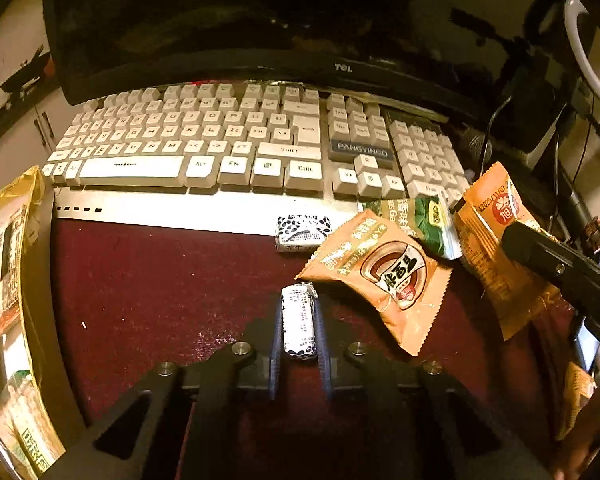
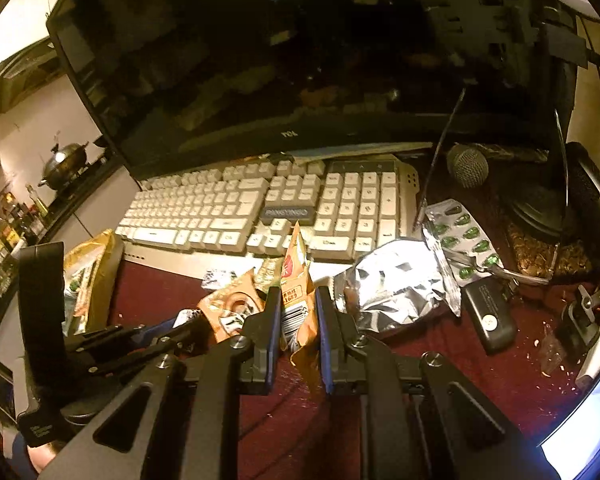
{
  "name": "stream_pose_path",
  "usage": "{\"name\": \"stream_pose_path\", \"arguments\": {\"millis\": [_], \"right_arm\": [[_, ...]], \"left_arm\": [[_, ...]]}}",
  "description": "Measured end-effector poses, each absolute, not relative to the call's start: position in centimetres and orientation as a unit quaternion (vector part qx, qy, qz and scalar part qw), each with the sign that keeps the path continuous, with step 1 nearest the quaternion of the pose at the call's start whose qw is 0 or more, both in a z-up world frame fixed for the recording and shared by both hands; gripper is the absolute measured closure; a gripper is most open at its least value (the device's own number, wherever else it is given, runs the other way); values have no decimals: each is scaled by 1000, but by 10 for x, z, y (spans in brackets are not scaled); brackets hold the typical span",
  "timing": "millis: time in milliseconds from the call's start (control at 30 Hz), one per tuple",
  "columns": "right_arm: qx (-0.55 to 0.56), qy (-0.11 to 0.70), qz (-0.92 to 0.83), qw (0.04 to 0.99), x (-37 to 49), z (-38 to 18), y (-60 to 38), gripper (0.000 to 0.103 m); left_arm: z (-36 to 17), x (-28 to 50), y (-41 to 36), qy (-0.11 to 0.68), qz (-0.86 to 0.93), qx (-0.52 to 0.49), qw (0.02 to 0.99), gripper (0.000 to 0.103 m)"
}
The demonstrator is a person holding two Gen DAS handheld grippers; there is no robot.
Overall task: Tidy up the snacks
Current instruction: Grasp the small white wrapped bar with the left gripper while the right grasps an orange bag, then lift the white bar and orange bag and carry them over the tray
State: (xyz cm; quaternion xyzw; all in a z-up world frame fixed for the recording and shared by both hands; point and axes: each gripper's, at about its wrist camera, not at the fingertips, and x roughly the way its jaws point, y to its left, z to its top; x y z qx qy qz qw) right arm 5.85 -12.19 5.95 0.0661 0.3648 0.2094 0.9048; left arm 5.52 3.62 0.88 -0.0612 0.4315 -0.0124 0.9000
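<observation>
My left gripper [image 1: 298, 304] is shut on a small white-and-blue wrapped candy [image 1: 298, 320] just above the dark red mat. A second such candy [image 1: 303, 233] lies by the keyboard's front edge. An orange snack packet [image 1: 384, 276] lies to the right, overlapping a green packet [image 1: 420, 216]. My right gripper [image 2: 298, 300] is shut on another orange packet [image 2: 298, 280], held upright; it also shows in the left wrist view [image 1: 496, 240]. The left gripper's black body [image 2: 60, 320] shows at left in the right wrist view.
A white keyboard [image 1: 220, 148] and a dark monitor [image 1: 240, 20] stand behind. A gold snack bag [image 1: 8, 248] lies at the left. A silver foil bag [image 2: 392, 284], a pill blister pack [image 2: 460, 240], a black box [image 2: 488, 320] and a microphone [image 2: 468, 166] lie at the right.
</observation>
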Motion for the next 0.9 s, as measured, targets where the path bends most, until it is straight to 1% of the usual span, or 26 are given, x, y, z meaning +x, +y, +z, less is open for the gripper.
{"name": "stream_pose_path", "arguments": {"millis": [300,433,567,700,767,900], "right_arm": [[87,360,256,893,57,61,-115,87],[88,369,253,890,58,58,-115,87],[62,392,194,897,66,50,-118,86],[55,409,197,889,70,42,-114,86],[36,412,181,893,69,40,-111,81],[32,433,175,884,73,34,-113,80]], "left_arm": [[32,35,45,375,-11,-78,924,88],[34,37,47,374,-14,-79,924,88],[34,33,45,372,-16,-76,925,88],[34,33,44,372,-20,-74,925,88],[35,32,44,371,-21,-74,926,88],[35,32,44,371,-21,-73,926,88]]}}
